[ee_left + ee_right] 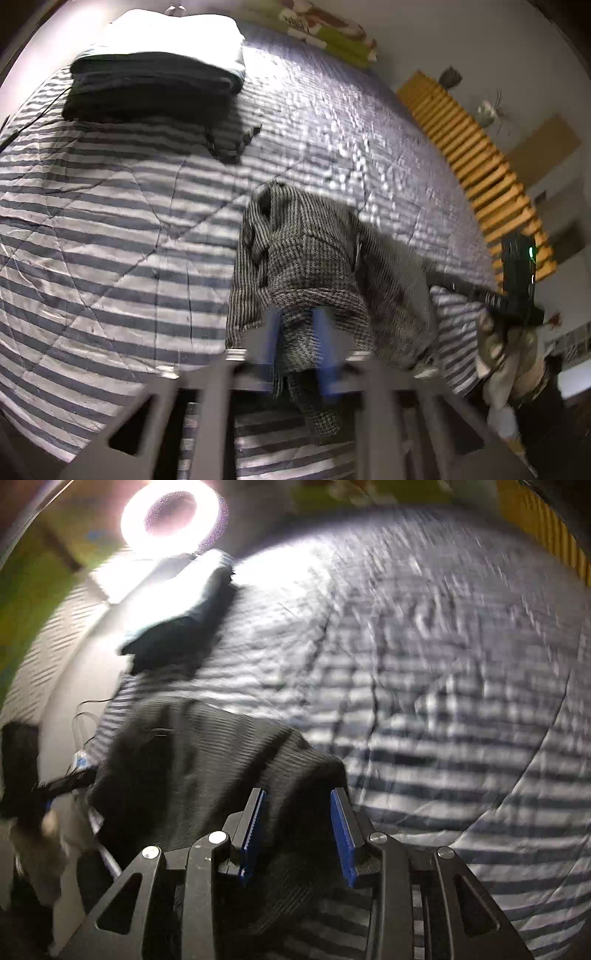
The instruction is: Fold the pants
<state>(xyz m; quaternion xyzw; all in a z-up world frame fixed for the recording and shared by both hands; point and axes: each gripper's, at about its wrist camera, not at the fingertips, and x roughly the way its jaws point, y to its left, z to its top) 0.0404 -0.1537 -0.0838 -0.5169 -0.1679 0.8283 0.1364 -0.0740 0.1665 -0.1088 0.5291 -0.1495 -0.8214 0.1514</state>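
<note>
Left gripper (297,328) pinches bunched pants (314,266), lifted over near edge of striped bed (110,229). Right gripper (297,816), pads wide, fabric between; grip unclear. Risk: thick wad slips, sags, fold skews. Frames blurred.

Right gripper (297,797) with black angular frame, triangular cutouts, four round silver screws, blue ridged pads (341,834) inside both fingers, left gripper (297,321) blurred grey with blue pads, silver bolts at nine and three o'clock
</note>
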